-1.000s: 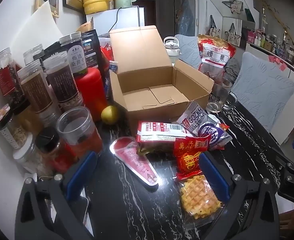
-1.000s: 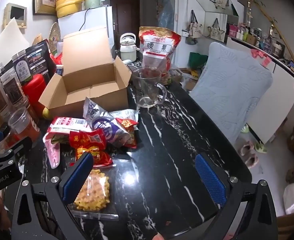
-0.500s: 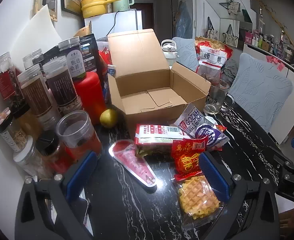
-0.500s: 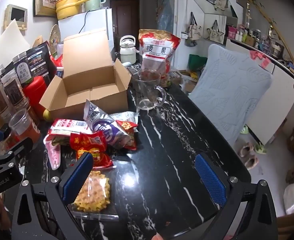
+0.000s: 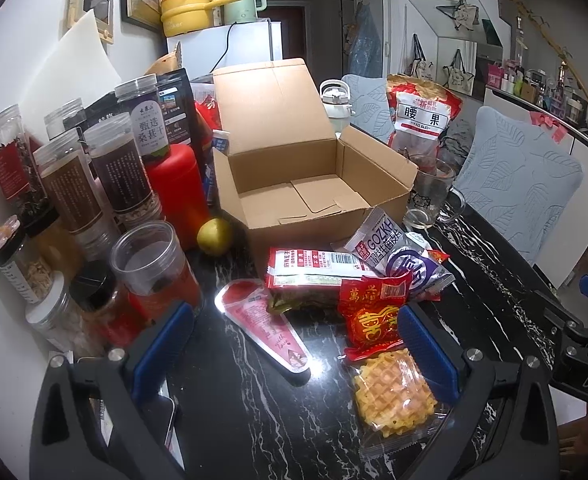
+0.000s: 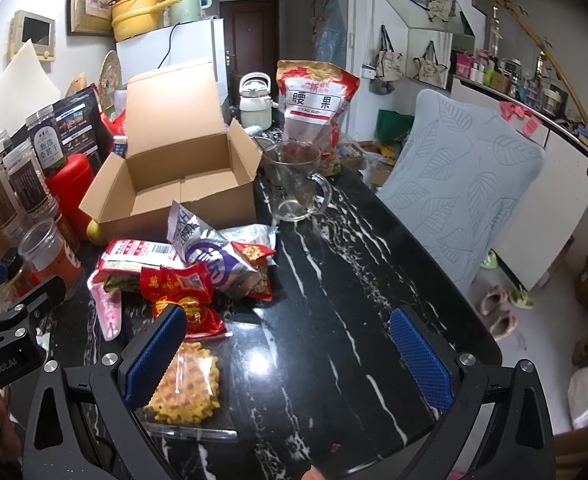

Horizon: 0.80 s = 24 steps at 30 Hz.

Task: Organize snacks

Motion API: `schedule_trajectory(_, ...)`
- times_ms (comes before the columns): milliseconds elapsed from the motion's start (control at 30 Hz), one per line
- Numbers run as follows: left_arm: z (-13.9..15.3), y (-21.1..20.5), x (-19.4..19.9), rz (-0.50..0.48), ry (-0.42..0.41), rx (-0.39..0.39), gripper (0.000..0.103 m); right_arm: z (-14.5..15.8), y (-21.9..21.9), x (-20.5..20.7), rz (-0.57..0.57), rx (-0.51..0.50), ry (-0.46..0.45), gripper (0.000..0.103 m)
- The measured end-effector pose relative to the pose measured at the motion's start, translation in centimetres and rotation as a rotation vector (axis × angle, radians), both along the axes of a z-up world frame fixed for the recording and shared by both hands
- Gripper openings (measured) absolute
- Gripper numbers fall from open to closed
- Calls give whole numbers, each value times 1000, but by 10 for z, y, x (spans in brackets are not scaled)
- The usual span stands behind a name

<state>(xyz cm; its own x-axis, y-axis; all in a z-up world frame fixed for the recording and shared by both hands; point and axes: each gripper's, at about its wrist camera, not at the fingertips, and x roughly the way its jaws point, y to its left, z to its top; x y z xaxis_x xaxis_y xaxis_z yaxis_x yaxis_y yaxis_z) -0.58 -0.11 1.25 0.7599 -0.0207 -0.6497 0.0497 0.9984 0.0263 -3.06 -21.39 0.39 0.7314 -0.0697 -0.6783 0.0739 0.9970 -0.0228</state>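
Evidently I hold both tongs, left gripper [image 5: 294, 354] and right gripper [image 6: 289, 354], spread empty, since the loose packets sit heaped before the open brown cardboard box [image 5: 310, 196], ready to go in.

Both my cameras give me a bright, evenly lit room — the light comes from overhead, judging by the white glare spots on the glossy black marble table [image 5: 506, 280]. One hot spot sits on the pink wedge packet [image 5: 265, 328] in my left view, washing out its near end; another shines on the bare tabletop [image 6: 259, 360] in my right view. Shadows are soft and short, pooling under the snack wrappers. The fisheye bends everything hard at the edges — walls curve, and the corners fall to black vignette. The middle is sharp, labels readable; the far room turns softer and a little noisy.
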Motion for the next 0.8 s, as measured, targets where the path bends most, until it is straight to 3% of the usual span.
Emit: schedule_trajectory(800, -2, -1, 0, -3, 4, -8, 103, 2, -3, 0, 0, 7, -5, 103)
